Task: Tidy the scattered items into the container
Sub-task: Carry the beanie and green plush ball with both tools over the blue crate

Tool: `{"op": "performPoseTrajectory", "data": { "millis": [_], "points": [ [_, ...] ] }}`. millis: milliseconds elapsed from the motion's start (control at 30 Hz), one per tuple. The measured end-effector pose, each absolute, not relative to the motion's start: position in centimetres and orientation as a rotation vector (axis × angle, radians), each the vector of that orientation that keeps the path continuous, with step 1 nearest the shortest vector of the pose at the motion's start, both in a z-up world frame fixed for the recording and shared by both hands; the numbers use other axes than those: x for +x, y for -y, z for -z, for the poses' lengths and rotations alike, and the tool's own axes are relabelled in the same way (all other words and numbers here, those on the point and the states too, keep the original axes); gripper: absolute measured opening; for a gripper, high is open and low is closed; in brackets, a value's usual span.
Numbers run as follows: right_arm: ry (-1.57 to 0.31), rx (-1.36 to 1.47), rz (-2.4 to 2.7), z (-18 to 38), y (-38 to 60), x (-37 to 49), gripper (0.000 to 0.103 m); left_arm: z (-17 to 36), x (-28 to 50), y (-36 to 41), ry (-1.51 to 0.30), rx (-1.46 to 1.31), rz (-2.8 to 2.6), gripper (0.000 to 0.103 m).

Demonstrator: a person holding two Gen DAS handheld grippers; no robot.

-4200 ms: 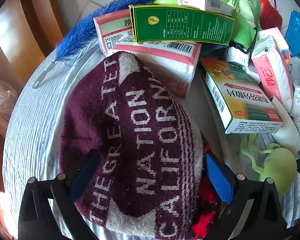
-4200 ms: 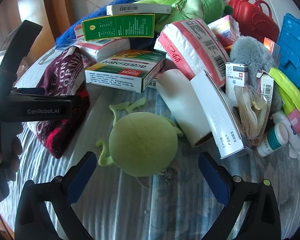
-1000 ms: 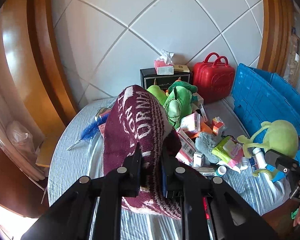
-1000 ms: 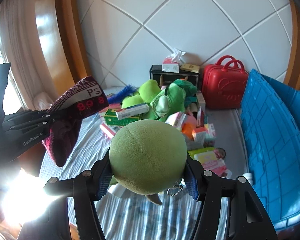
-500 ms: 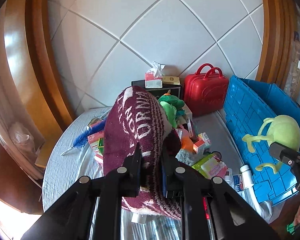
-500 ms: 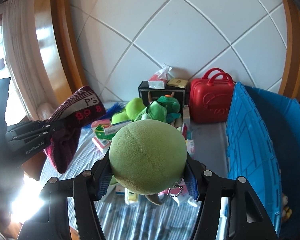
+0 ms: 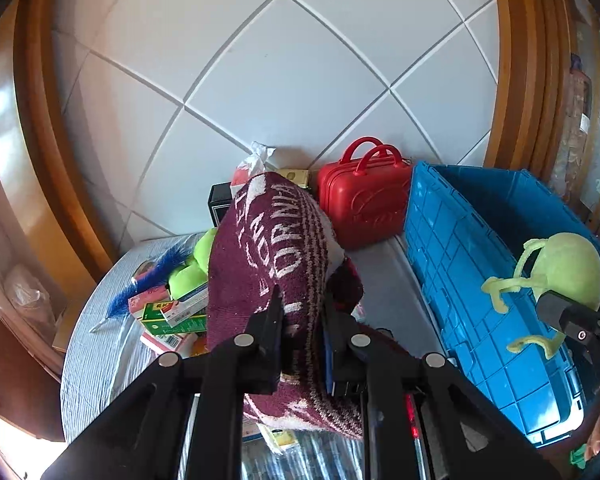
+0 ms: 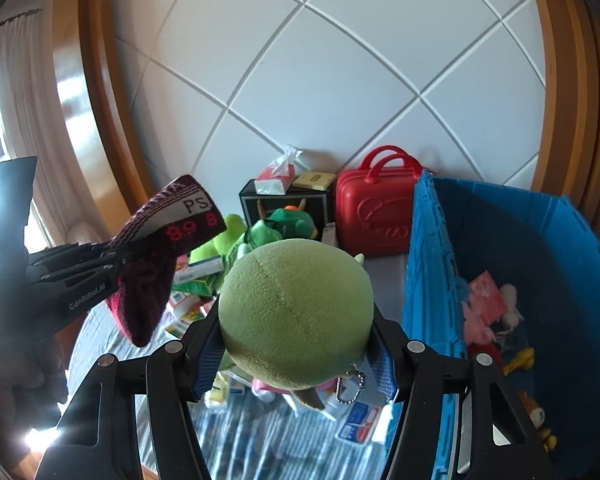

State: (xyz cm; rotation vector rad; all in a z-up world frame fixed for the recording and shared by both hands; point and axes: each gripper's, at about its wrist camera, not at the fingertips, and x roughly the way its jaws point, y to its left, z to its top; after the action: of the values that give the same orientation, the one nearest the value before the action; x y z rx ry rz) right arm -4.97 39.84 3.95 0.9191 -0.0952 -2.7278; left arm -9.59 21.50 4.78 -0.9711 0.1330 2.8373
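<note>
My left gripper [image 7: 302, 316] is shut on a maroon knit hat [image 7: 272, 256] with white lettering and holds it high above the table; the hat also shows in the right wrist view [image 8: 160, 248]. My right gripper [image 8: 296, 346] is shut on a round green plush toy [image 8: 296, 316], held in the air beside the blue crate [image 8: 428, 280]. From the left wrist view the plush [image 7: 564, 272] hangs over the crate [image 7: 460, 264]. Several small toys lie inside the crate.
A red mini suitcase [image 7: 364, 208] stands against the tiled wall beside the crate. A pile of boxes, green plush toys [image 8: 284, 224] and a blue feather [image 7: 156, 276] lies on the striped tablecloth [image 7: 96, 356]. Wooden frames flank the wall.
Both grippers have risen and moved right toward the blue crate, each still holding its item. The green plush is now at the crate's near wall.
</note>
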Motion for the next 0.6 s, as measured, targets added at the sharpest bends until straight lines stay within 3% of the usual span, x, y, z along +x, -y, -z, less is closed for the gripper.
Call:
{"op": "performPoseTrajectory", "data": {
  "millis": [600],
  "points": [
    [0.224, 0.907, 2.859, -4.6, -52.5, -6.0, 0.061, -7.5, -12.4, -35.7, -0.251, -0.839, -2.712, 0.015]
  ]
}}
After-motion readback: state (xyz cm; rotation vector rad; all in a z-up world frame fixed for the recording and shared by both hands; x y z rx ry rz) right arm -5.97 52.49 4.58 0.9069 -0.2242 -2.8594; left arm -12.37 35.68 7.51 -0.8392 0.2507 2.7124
